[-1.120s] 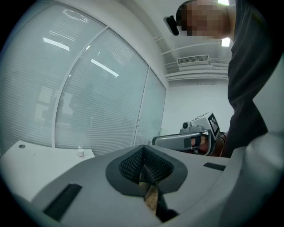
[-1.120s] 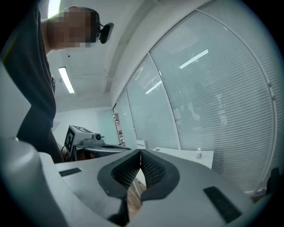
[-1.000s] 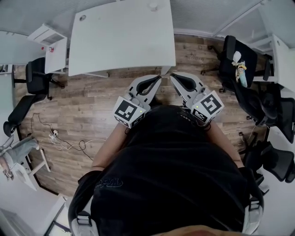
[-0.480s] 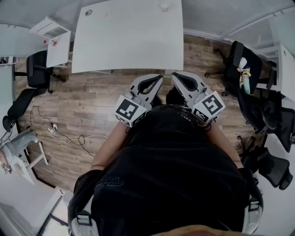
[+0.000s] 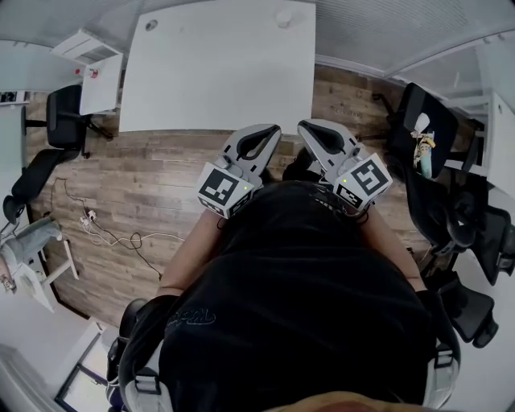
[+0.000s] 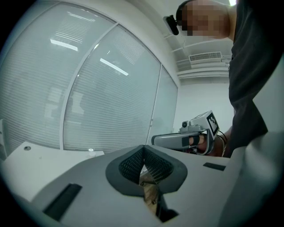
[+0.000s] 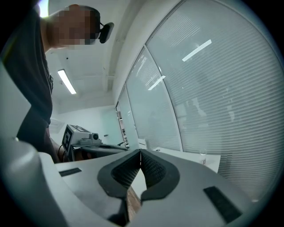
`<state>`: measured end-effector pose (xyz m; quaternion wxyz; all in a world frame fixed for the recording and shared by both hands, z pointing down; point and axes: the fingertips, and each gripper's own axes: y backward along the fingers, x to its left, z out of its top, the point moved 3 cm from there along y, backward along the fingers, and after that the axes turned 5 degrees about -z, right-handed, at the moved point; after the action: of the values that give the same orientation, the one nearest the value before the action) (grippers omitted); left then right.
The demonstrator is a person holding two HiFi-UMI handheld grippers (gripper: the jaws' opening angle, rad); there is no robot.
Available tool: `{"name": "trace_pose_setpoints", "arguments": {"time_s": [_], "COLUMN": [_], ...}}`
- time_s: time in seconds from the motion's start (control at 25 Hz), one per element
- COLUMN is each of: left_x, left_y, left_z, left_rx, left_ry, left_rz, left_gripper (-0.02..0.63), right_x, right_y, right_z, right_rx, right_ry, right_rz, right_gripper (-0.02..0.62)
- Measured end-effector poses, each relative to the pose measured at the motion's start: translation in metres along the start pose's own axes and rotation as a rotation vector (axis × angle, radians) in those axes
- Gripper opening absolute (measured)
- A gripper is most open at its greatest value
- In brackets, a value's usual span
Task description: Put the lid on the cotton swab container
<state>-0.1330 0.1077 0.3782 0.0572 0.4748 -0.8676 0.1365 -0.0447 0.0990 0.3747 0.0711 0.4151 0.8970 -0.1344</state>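
A white table [image 5: 217, 72] stands ahead of me. At its far edge sits a small clear container [image 5: 283, 16], also seen as a clear container [image 7: 203, 156] and a container [image 6: 91, 150]. A small round lid-like disc [image 5: 151, 24] lies near the far left corner, seen too as a disc [image 6: 27, 147]. My left gripper [image 5: 272, 129] and right gripper [image 5: 304, 125] are held side by side at the table's near edge, well short of both objects. Both are shut with nothing between the pads, as the left gripper [image 6: 143, 147] and right gripper [image 7: 140, 152] show close up.
Black office chairs stand at the left [image 5: 56, 129] and right [image 5: 434, 137]. A smaller white desk [image 5: 100, 80] adjoins the table's left side. Cables [image 5: 113, 237] lie on the wooden floor. Glass walls with blinds [image 6: 88, 88] run behind the table.
Both grippers have moved forward together toward the table, and their tips now reach its near edge. The jaws stay shut and empty.
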Motion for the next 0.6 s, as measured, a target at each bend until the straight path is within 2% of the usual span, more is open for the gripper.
{"name": "trace_pose_setpoints", "arguments": {"time_s": [0.32, 0.6], "left_x": [0.013, 0.019], "left_y": [-0.065, -0.103], "left_z": [0.020, 0.027], "left_rx": [0.003, 0.003], "left_ry": [-0.040, -0.056], "left_rz": [0.038, 0.090], "left_gripper": [0.015, 0.015], "right_x": [-0.064, -0.109], "right_y": [0.012, 0.025], "right_z": [0.013, 0.016], "right_rx": [-0.014, -0.016], "right_ry": [0.007, -0.005], "right_rz": [0.007, -0.006], "right_gripper": [0.023, 0.025]}}
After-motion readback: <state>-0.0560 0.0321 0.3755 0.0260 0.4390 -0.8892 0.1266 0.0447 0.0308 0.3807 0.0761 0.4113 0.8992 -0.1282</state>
